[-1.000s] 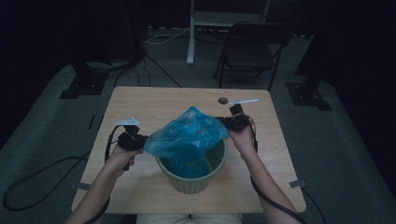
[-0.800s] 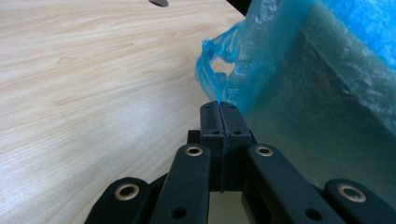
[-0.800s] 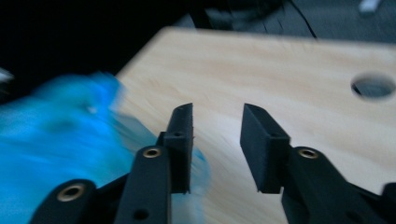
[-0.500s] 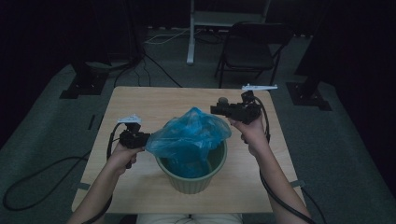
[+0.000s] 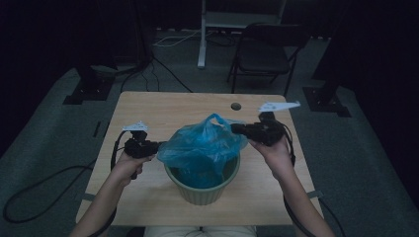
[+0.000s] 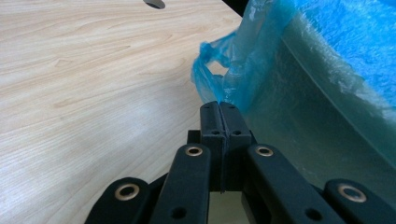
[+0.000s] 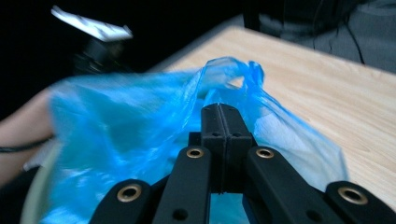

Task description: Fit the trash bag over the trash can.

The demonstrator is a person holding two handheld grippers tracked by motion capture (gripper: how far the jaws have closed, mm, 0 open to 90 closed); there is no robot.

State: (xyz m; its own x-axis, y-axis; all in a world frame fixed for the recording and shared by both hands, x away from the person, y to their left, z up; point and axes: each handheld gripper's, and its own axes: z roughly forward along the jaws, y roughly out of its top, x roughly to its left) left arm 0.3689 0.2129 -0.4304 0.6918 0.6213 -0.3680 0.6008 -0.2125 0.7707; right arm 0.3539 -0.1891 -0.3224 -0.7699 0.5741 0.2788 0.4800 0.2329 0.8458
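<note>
Above the green bin (image 5: 202,190), each tool (left (image 5: 157,145), right (image 5: 233,128)) is pinched tight on the blue bag (image 5: 200,145).

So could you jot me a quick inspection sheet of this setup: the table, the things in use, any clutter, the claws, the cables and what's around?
Surface: light wooden table with a round hole near its far edge.
Job's things: green pot lined with a blue plastic bag, whose top is gathered above the rim.
Clutter: nothing seen.
Grippers: left claw shut on the bag's edge beside the pot; right claw shut on the bag's other side, with a bag handle loop just beyond it.
Cables: a black cable loops from the left claw; more run across the floor.
Surroundings: dark room, folding chair and stand bases behind the table.
</note>
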